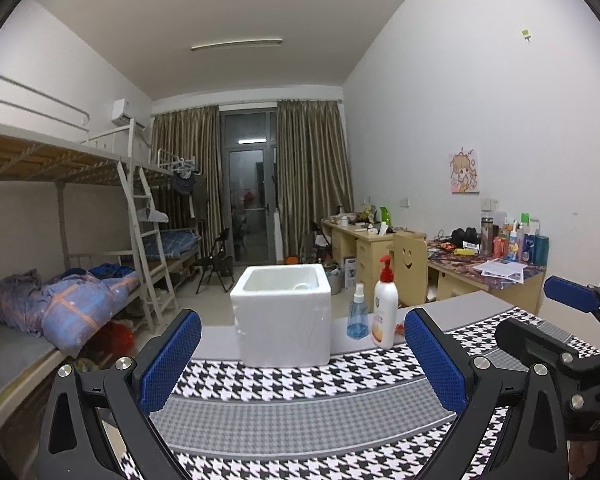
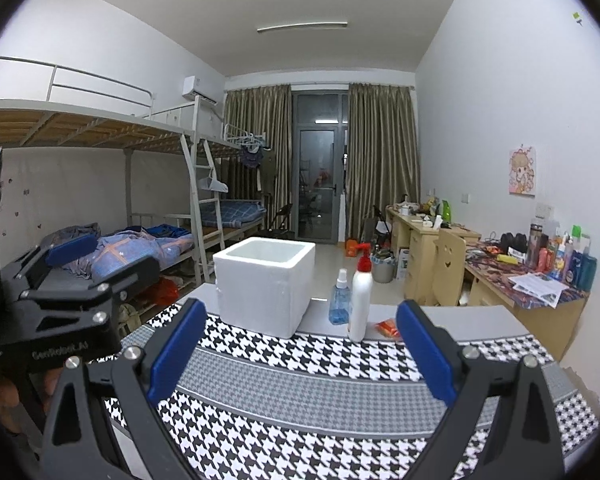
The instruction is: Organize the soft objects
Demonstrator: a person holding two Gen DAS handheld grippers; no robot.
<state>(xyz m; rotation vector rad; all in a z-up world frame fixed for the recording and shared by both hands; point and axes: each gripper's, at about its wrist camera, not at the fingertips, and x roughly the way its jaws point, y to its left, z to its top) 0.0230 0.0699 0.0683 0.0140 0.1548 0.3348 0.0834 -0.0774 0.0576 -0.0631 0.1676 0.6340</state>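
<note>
We hold the left hand-held gripper (image 1: 302, 364) and the right hand-held gripper (image 2: 300, 354) side by side above the black-and-white houndstooth cloth (image 1: 300, 372) on the desk (image 1: 460, 306). Both are spread wide and grasp nothing. The cloth lies flat under both grippers and is, we judge, the soft thing to organize. The open white foam box (image 1: 281, 320) stands at its far edge, likely as the bin. The blue spray bottle (image 1: 357, 316), the white pump bottle with a red top (image 1: 385, 308) and a small orange packet (image 2: 386, 328) stand to the box's right, clear of our reach.
</note>
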